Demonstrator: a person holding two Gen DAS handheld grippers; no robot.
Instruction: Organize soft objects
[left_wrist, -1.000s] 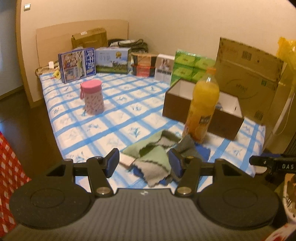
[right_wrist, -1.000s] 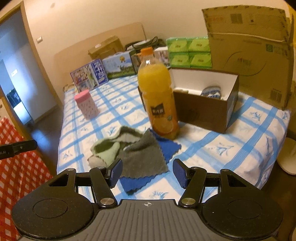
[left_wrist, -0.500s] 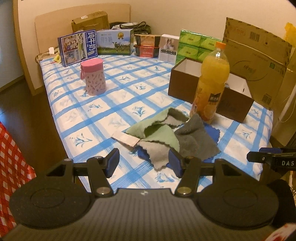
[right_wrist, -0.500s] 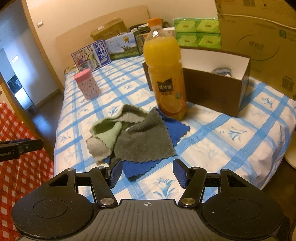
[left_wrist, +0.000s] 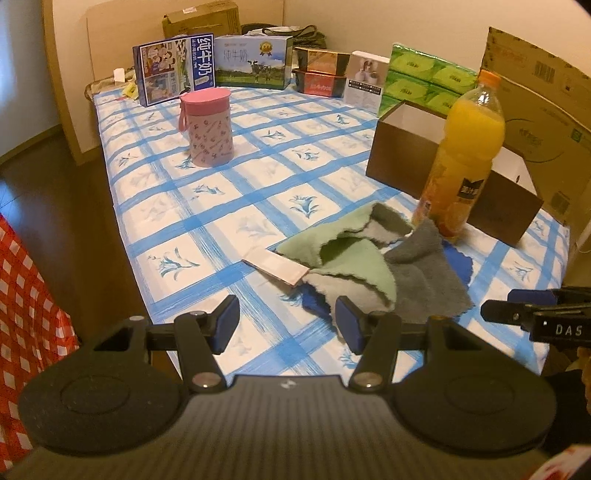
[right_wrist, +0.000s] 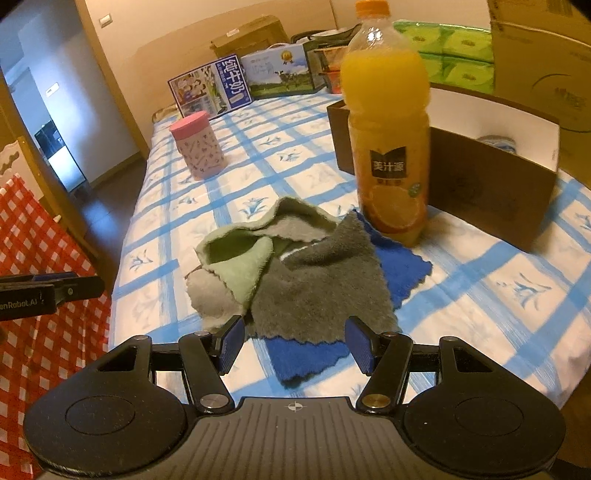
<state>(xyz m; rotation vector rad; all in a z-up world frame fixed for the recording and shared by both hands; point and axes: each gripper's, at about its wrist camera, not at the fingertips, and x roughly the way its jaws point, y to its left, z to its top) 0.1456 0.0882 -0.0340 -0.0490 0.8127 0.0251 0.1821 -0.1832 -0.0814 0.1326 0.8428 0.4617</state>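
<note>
A heap of soft cloths lies near the table's front edge: a green cloth (left_wrist: 343, 254) (right_wrist: 243, 262), a dark grey cloth (left_wrist: 424, 273) (right_wrist: 321, 291) and a blue cloth (right_wrist: 303, 358) (left_wrist: 458, 260) underneath. My left gripper (left_wrist: 286, 325) is open and empty, above the table edge just left of the heap. My right gripper (right_wrist: 293, 345) is open and empty, over the near edge of the blue and grey cloths. An open brown box (left_wrist: 402, 155) (right_wrist: 491, 195) with a white inside stands behind the heap.
An orange juice bottle (left_wrist: 461, 162) (right_wrist: 388, 140) stands at the heap's far edge. A flat card (left_wrist: 275, 266) lies beside the green cloth. A pink canister (left_wrist: 208, 127) (right_wrist: 197, 151) stands mid-table. Cartons and tissue packs (left_wrist: 424, 81) line the back. A red checked cloth (right_wrist: 40, 295) hangs at left.
Both grippers have pulled back and risen a little; the cloth heap now lies farther ahead in the left view and nearer under the right fingers. Both stay open. The cloths have not moved.
</note>
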